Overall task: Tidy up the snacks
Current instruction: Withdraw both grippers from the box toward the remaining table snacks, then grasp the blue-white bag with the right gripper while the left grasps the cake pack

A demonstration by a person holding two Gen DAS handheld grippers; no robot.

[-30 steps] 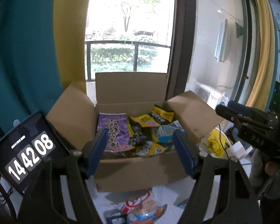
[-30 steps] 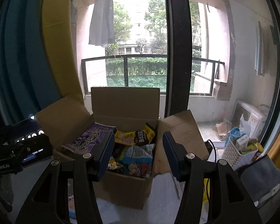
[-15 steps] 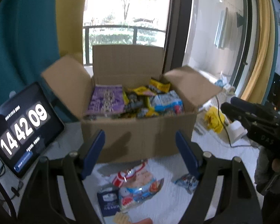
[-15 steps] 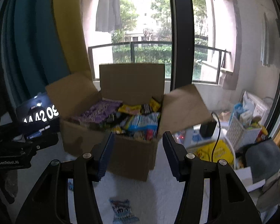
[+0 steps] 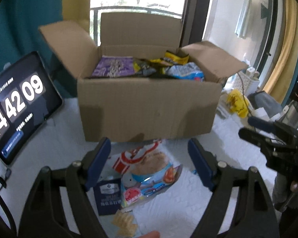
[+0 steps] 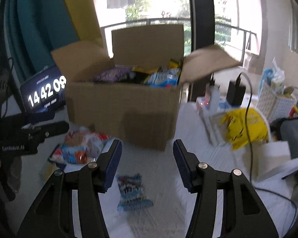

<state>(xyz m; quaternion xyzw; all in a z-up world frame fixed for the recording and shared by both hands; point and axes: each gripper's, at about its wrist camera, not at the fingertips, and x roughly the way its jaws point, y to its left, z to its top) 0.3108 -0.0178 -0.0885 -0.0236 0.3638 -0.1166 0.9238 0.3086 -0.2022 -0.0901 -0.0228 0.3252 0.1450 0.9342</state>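
An open cardboard box [image 5: 149, 107] stands on the white table, filled with snack packs such as a purple bag [image 5: 113, 67]; it also shows in the right wrist view [image 6: 121, 109]. In front of it lie a red and blue snack bag [image 5: 149, 170], a dark blue packet [image 5: 108, 196] and a pack of biscuits [image 5: 125, 224]. A small blue and white packet [image 6: 132, 192] lies on the table. My left gripper [image 5: 148, 162] is open and empty above the red and blue bag. My right gripper [image 6: 147, 164] is open and empty above the small packet.
A tablet [image 5: 15, 103] showing a clock leans at the left. A yellow bag [image 6: 244, 127], a black charger with cable [image 6: 236, 93], a white basket [image 6: 276, 101] and papers crowd the right side. Window and curtains stand behind the box.
Both grippers have tilted down and drawn back from the box, so the table and the loose packets in front of it have come into view. Both stay open.
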